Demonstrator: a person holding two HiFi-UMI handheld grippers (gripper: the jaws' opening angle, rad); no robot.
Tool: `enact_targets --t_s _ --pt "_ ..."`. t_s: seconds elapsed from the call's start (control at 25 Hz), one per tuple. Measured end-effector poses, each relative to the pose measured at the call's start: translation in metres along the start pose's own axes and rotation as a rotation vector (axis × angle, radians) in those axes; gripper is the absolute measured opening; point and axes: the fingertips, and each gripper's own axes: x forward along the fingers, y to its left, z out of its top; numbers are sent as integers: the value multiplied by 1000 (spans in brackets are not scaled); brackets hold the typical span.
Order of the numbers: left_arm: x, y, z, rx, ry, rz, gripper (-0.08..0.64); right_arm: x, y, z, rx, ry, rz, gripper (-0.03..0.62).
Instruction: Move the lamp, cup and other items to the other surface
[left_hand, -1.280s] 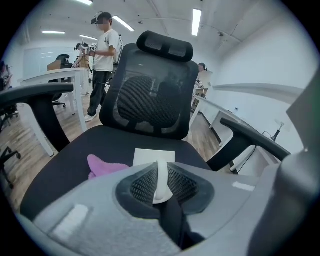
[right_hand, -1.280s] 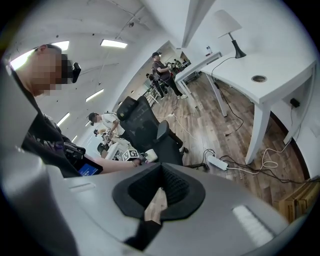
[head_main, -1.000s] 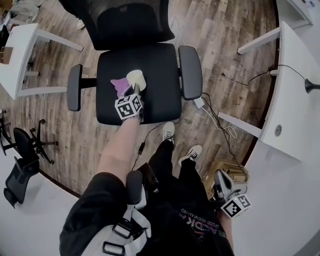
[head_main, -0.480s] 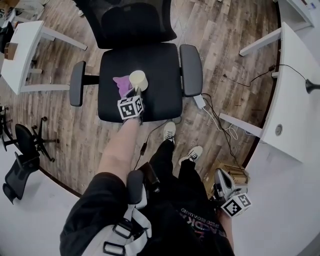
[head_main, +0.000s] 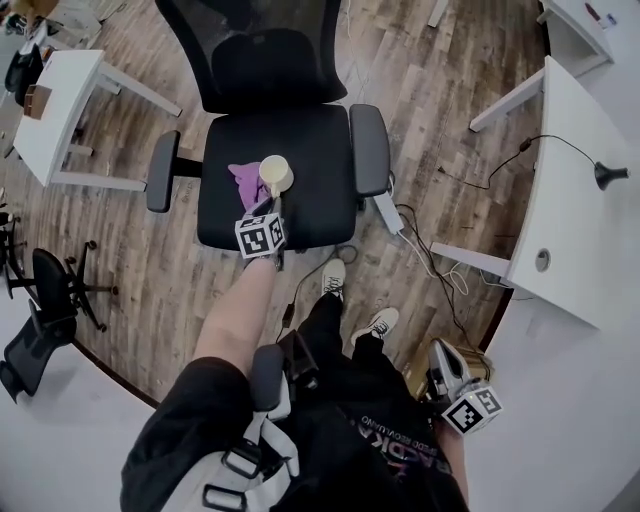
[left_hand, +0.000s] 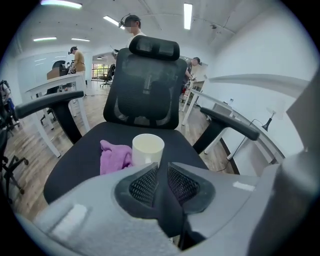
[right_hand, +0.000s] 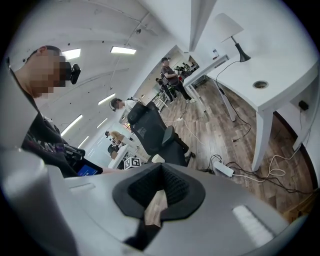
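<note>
A cream cup (head_main: 276, 173) stands upright on the black office chair's seat (head_main: 320, 200), touching a crumpled purple cloth (head_main: 243, 180) on its left. My left gripper (head_main: 270, 203) hovers just short of the cup at the seat's front. In the left gripper view the cup (left_hand: 148, 148) and cloth (left_hand: 115, 156) lie straight ahead of the left gripper (left_hand: 162, 172). Its jaws are closing, a narrow gap apart, with nothing between them. My right gripper (head_main: 438, 353) hangs low by my right side, shut and empty. A lamp (right_hand: 231, 27) stands on the white desk (head_main: 590, 250).
The chair's armrests (head_main: 367, 148) flank the seat and its backrest (left_hand: 145, 90) rises behind the cup. A power strip and cables (head_main: 400, 215) trail over the wood floor. Another white table (head_main: 55, 110) and a second chair (head_main: 45, 290) stand to the left. People stand in the background.
My left gripper has drawn back a little from the cup, which stays on the seat beside the cloth. The right gripper has not moved.
</note>
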Motion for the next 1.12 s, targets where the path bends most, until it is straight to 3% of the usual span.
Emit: enact_targets --t_s 0.12,0.24,0.44,0.64,0.76,0.88,0.96,1.12 --pt "-13 -35 0 44 3 -80 63 -8 -3 6 -3 -32 20 0" --pt "-37 -96 -12 103 35 -252 37 -20 -8 11 4 -77 37 0" --pt "-111 -251 -34 135 138 -725 37 -42 -11 33 9 -176 68 0" --pt "-228 -397 -42 16 339 -1280 49 -68 -16 49 -8 -261 101 0" --pt "-292 -459 -41 47 429 -1516 55 -90 -24 59 -24 -318 101 0" --pt "-346 -501 -41 132 483 -1663 60 -114 -29 64 -39 -370 92 0" --pt "-371 -521 -41 176 492 -1723 60 -127 -31 67 -45 -397 85 0" --pt "-385 -542 -52 254 421 -1737 60 -148 -37 66 -55 -436 68 0"
